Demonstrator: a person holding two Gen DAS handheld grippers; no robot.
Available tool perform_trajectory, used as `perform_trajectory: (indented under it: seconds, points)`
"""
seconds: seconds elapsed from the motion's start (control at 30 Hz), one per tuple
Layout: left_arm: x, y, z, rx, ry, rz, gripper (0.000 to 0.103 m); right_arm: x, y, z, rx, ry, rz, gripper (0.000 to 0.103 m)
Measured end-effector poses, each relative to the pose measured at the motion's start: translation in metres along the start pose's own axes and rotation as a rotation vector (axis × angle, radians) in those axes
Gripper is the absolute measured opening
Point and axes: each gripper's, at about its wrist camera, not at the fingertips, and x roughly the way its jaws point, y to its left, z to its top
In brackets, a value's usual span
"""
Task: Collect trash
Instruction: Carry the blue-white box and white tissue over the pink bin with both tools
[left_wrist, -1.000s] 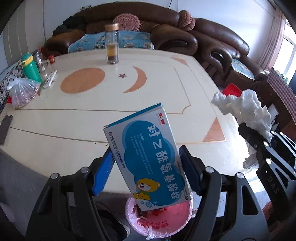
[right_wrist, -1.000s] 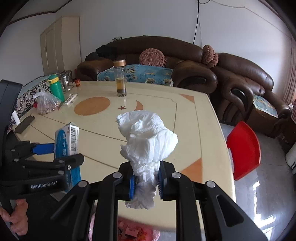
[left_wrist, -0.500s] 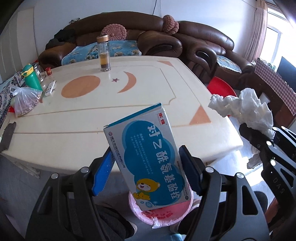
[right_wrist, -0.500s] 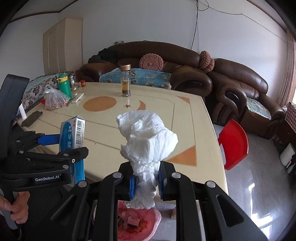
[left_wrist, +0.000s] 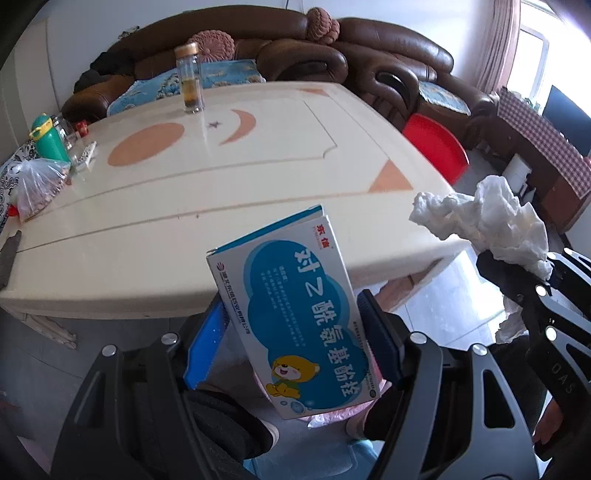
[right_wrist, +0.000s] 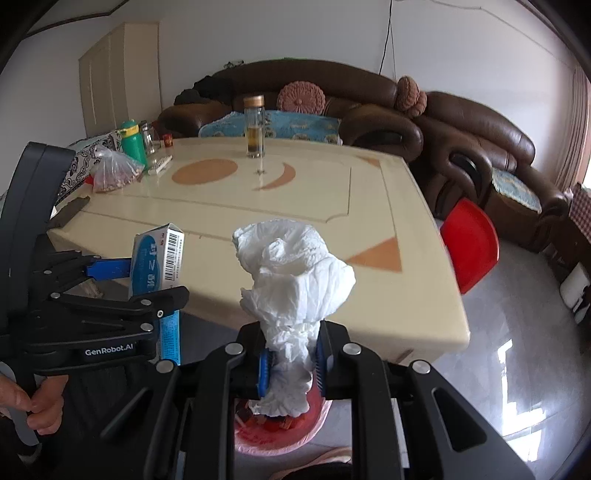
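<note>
My left gripper (left_wrist: 291, 343) is shut on a blue and white medicine box (left_wrist: 295, 306), tilted, held off the table's near edge; the box also shows in the right wrist view (right_wrist: 159, 266). My right gripper (right_wrist: 291, 365) is shut on a crumpled white tissue wad (right_wrist: 291, 280), also seen at the right of the left wrist view (left_wrist: 491, 221). A bin with a pink bag liner (right_wrist: 280, 432) stands on the floor right below both grippers, with red scraps inside; in the left wrist view only a pink sliver (left_wrist: 332, 413) shows behind the box.
The cream table (left_wrist: 184, 206) carries a glass bottle (left_wrist: 189, 83), a green bottle (left_wrist: 46, 138), a plastic bag of bits (left_wrist: 35, 184) and a dark remote (right_wrist: 70, 214). A red chair (right_wrist: 469, 243) and brown sofas (right_wrist: 480, 147) stand to the right.
Both grippers have pulled back from the table and risen, each still holding its item. The table edge now lies farther ahead and the bin sits under them.
</note>
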Motion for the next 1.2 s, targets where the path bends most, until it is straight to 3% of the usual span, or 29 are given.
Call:
perform_trajectory:
  seconds: [0.47, 0.7, 1.2]
  points:
    - [0.034, 0.001, -0.032, 0.046, 0.067, 0.008, 0.069, 0.041, 0.005, -0.042, 0.044, 0.126, 0.031, 0.019]
    - [0.057, -0.007, -0.046, 0.076, 0.105, -0.023, 0.069, 0.067, 0.006, -0.060, 0.067, 0.192, 0.060, 0.019]
    - [0.127, -0.014, -0.070, 0.080, 0.258, -0.059, 0.069, 0.130, -0.006, -0.102, 0.104, 0.360, 0.095, 0.019]
